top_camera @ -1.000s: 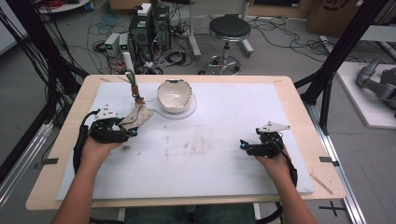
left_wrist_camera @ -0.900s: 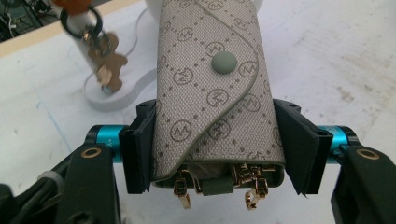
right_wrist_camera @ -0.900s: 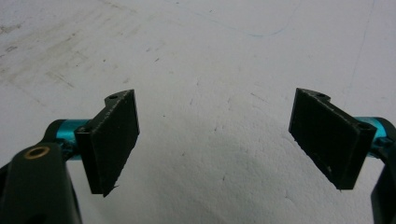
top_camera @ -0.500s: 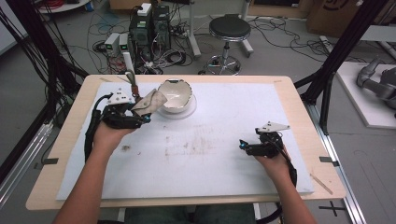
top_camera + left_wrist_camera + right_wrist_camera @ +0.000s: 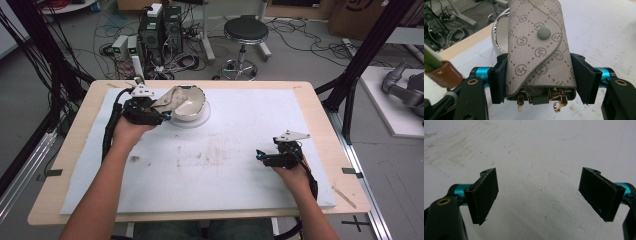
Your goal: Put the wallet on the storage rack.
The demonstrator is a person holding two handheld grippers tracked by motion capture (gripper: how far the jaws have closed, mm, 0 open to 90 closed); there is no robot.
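Observation:
My left gripper (image 5: pixel 162 114) (image 5: pixel 539 75) is shut on a beige monogrammed key pouch (image 5: pixel 536 52) (image 5: pixel 166 101), with gold key hooks hanging out of its near end. It holds the pouch off the mat, its far end over the near rim of a white bowl (image 5: pixel 191 102) (image 5: pixel 500 35) that stands on a white plate at the back of the mat. My right gripper (image 5: pixel 259 155) (image 5: pixel 541 197) rests low over the mat at the right, open, with nothing between its jaws.
A white mat (image 5: pixel 225 160) covers most of the wooden table (image 5: pixel 320 110). A brush with a brown handle and green bristles (image 5: pixel 437 67) sticks out at the left of the left gripper view. Behind the table are a stool (image 5: pixel 245 30), computers and cables on the floor.
My left gripper has carried the key pouch up and away from me, toward the bowl, until its far end hangs over the rim. The right gripper has stayed in place.

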